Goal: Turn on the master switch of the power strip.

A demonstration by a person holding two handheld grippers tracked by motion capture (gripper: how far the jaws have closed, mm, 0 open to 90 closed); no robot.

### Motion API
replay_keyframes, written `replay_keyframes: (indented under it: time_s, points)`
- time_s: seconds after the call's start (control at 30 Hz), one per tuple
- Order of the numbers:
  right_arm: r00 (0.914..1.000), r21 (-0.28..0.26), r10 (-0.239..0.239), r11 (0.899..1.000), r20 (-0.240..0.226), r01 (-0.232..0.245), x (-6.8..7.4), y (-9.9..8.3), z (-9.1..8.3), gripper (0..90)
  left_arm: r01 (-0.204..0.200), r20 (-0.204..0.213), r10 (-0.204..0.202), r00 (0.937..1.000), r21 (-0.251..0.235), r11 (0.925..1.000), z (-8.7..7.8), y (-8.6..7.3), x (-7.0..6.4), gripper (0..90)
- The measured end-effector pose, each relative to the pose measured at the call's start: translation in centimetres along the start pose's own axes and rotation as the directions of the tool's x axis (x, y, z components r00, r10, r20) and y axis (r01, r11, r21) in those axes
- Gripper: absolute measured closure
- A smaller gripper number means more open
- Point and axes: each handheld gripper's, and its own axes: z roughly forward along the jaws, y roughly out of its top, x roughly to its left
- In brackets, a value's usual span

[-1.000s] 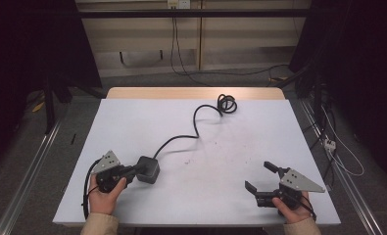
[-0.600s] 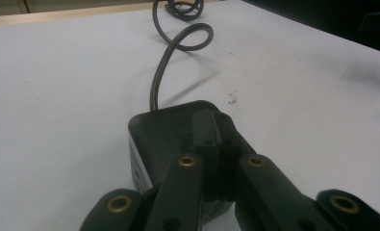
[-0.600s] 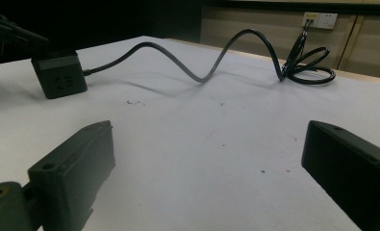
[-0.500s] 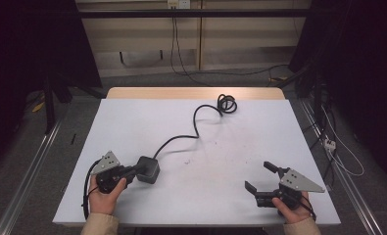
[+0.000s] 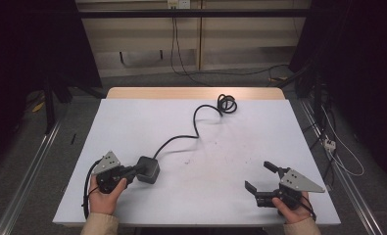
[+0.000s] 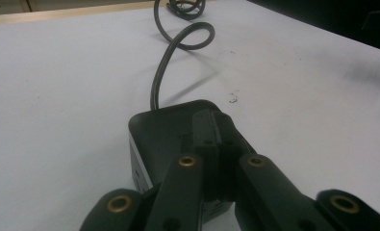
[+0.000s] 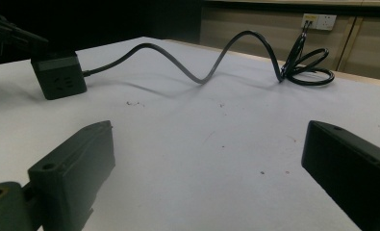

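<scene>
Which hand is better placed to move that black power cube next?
Left. The left gripper is already at the black power cube, its jaws closed together over the cube's top. The right gripper sits open and apart from it, near the table's right front.

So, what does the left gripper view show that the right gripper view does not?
Left gripper view: the left gripper with jaws shut together over the top of the black socket cube. Right gripper view: the right gripper with jaws wide open, the cube's socket face, the coiled cable end, a wall outlet. Both: the cube, its cable, the white table.
</scene>
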Motion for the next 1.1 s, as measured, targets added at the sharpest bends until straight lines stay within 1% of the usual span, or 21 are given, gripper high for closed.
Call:
replay_keyframes:
  time_s: [0.67,0.73,0.77,0.8,0.83,0.87,0.97,1.1]
  points:
    - [1.0000,0.003,0.004,1.000,-0.003,-0.004,0.01,-0.01,0.03,4.0,0.005,-0.003,-0.005,1.0000,0.002,1.0000,0.00,0.00,-0.06,90.0]
    - [1.0000,0.003,0.002,1.000,-0.003,-0.002,0.00,-0.01,0.02,4.0,0.006,0.006,-0.006,1.0000,0.003,1.0000,0.03,0.00,-0.06,90.0]
    - [1.0000,0.003,0.004,1.000,-0.003,-0.004,0.01,-0.01,0.02,4.0,0.008,0.022,-0.008,0.9997,0.008,0.9999,0.07,0.01,-0.10,90.0]
    - [1.0000,0.003,0.001,1.000,-0.003,-0.001,0.00,-0.01,0.02,4.0,0.011,0.028,-0.011,0.9996,0.009,0.9999,0.12,0.00,-0.27,90.0]
    - [1.0000,0.003,0.002,1.000,-0.003,-0.002,0.01,-0.01,0.02,4.0,-0.005,0.017,0.005,0.9998,0.010,0.9999,0.13,0.04,-0.38,90.0]
    - [1.0000,0.003,0.002,1.000,-0.003,-0.002,0.01,0.00,0.02,4.0,-0.007,0.015,0.007,0.9999,0.011,0.9999,0.15,0.07,-0.45,90.0]
    - [1.0000,0.001,0.003,1.000,-0.002,-0.003,0.04,0.02,0.02,4.0,0.007,0.022,-0.007,0.9997,0.007,1.0000,0.12,-0.01,-0.34,90.0]
    - [1.0000,0.000,0.000,1.000,-0.002,0.000,0.03,0.03,-0.02,4.0,0.010,0.020,-0.010,0.9997,0.008,0.9999,0.13,0.02,-0.33,90.0]
